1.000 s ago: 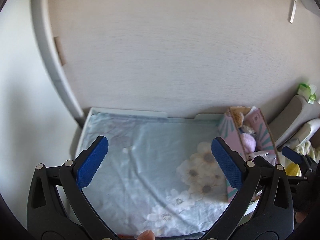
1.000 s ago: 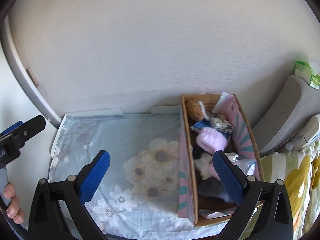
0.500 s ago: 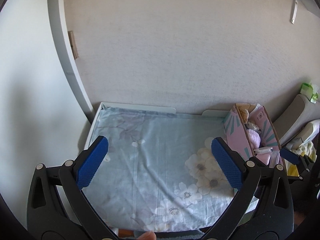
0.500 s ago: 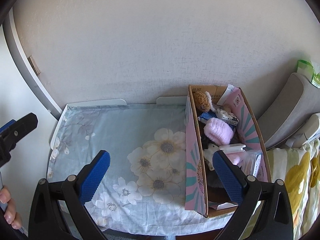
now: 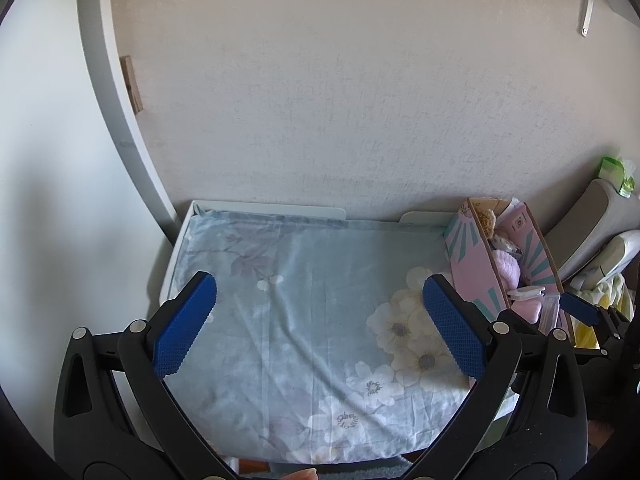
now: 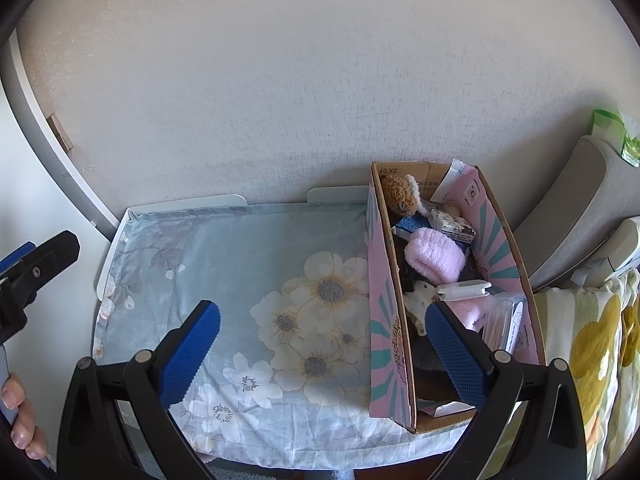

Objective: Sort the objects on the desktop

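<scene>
A small desk under a pale blue flowered cloth stands against the wall. A pink cardboard box sits on its right end. It holds a brown plush toy, a pink fluffy item, a white clip-like case and other small things. My left gripper is open and empty, held above the cloth. My right gripper is open and empty above the box's left wall.
The wall runs close behind the desk. A grey cushion and a yellow-flowered cover lie to the right. A white curved frame stands at the left. The left gripper's tip shows in the right wrist view.
Both grippers have pulled back and up from the desk, so more of the cloth and box shows. Both stay open and empty.
</scene>
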`<action>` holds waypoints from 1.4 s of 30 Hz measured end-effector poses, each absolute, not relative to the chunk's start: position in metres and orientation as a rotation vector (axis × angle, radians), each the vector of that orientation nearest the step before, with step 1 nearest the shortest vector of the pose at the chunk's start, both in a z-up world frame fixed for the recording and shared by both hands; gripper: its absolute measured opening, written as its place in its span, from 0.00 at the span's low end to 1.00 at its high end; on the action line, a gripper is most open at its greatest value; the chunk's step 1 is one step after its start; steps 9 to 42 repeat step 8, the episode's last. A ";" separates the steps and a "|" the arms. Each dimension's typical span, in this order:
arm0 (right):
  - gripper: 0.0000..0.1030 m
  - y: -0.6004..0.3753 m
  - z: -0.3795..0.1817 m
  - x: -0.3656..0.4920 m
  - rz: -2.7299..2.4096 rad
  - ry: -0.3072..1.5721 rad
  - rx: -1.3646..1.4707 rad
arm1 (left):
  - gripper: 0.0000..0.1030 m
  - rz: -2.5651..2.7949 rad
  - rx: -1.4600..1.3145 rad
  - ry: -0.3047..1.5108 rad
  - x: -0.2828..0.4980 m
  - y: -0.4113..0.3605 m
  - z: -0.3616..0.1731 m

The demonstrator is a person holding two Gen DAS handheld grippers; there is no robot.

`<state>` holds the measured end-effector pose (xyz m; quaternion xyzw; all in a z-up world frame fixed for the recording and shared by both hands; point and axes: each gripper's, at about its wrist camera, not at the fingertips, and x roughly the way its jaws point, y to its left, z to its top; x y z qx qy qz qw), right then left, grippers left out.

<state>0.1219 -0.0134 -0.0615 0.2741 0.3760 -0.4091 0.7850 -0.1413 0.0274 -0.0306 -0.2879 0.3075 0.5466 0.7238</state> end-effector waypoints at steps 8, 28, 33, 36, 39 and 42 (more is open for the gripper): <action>0.99 -0.015 -0.062 0.124 -0.886 0.815 0.593 | 1.00 1.204 -0.639 0.683 -0.142 0.031 -0.034; 0.99 -0.015 -0.062 0.124 -0.886 0.815 0.593 | 1.00 1.204 -0.639 0.683 -0.142 0.031 -0.034; 0.99 -0.015 -0.062 0.124 -0.886 0.815 0.593 | 1.00 1.204 -0.639 0.683 -0.142 0.031 -0.034; 0.99 -0.015 -0.062 0.124 -0.886 0.815 0.593 | 1.00 1.204 -0.639 0.683 -0.142 0.031 -0.034; 0.99 -0.015 -0.062 0.124 -0.886 0.815 0.593 | 1.00 1.204 -0.639 0.683 -0.142 0.031 -0.034; 0.99 -0.015 -0.062 0.124 -0.886 0.815 0.593 | 1.00 1.204 -0.639 0.683 -0.142 0.031 -0.034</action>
